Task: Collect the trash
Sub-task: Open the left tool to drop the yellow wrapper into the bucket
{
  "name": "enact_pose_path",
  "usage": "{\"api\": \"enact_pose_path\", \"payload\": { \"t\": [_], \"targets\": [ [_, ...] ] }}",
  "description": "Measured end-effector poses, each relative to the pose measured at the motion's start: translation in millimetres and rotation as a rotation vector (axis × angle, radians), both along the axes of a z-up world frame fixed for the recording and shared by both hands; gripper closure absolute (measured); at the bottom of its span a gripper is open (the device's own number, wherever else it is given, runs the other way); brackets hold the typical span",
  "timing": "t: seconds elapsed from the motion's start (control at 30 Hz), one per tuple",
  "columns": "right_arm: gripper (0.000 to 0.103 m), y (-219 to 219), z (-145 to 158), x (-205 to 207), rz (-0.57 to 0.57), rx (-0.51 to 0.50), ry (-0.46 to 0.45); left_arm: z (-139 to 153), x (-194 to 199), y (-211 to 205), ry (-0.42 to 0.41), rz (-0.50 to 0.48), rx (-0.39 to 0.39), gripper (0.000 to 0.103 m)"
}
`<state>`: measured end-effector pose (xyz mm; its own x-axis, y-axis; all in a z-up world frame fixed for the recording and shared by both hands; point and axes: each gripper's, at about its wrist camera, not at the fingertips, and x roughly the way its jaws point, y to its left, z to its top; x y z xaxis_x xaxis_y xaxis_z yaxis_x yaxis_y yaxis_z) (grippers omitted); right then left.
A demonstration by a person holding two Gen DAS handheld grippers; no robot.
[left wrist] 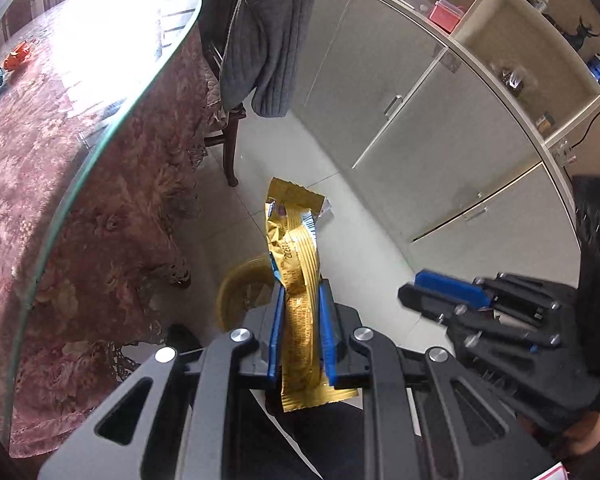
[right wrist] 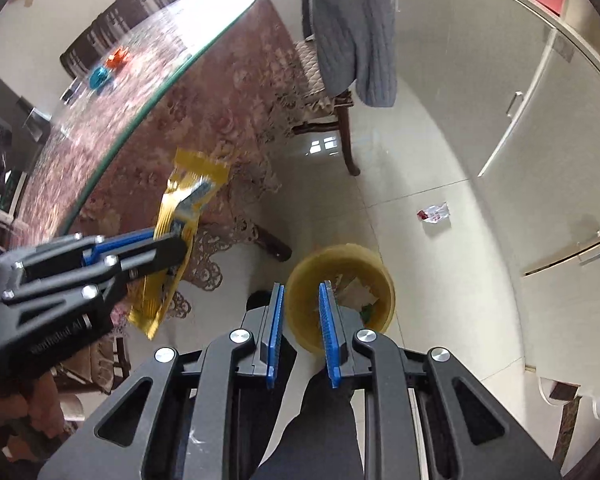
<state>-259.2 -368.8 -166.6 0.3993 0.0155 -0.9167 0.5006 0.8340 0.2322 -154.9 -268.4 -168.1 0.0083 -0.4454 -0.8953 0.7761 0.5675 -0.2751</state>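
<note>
We are holding the gold wrapper (left wrist: 298, 280) clamped mid-length in the left hand-held gripper (left wrist: 302, 304), above the floor near the yellow bin (right wrist: 340, 292), for dropping; the right hand-held gripper (right wrist: 302, 320) is hanging part-open, empty, over the bin

A home dining room: a round glass-topped worktop (left wrist: 100, 128) with a floral cloth, a wooden chair (right wrist: 332, 108) draped with a grey sweater (left wrist: 268, 40), white cabinets (left wrist: 400, 112) with open shelves of keepsakes, and a tiled floor (right wrist: 420, 160).
</note>
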Motion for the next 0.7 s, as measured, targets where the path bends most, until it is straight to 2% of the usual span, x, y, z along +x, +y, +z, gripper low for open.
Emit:
{"api": "enact_pose_path", "payload": {
  "t": [0.3,0.47,0.7],
  "targets": [
    [0.085,-8,5,-2,-0.032,-0.007,-0.005,-16,-13,-9,0.039,-0.086,0.028,0.086],
    [0.085,-12,5,-5,-0.047,-0.007,-0.005,-34,-19,-12,0.102,-0.124,0.054,0.085],
    [0.084,-20,5,-10,-0.069,-0.006,-0.007,-36,-23,-19,0.098,-0.150,0.064,0.082]
  ]
}}
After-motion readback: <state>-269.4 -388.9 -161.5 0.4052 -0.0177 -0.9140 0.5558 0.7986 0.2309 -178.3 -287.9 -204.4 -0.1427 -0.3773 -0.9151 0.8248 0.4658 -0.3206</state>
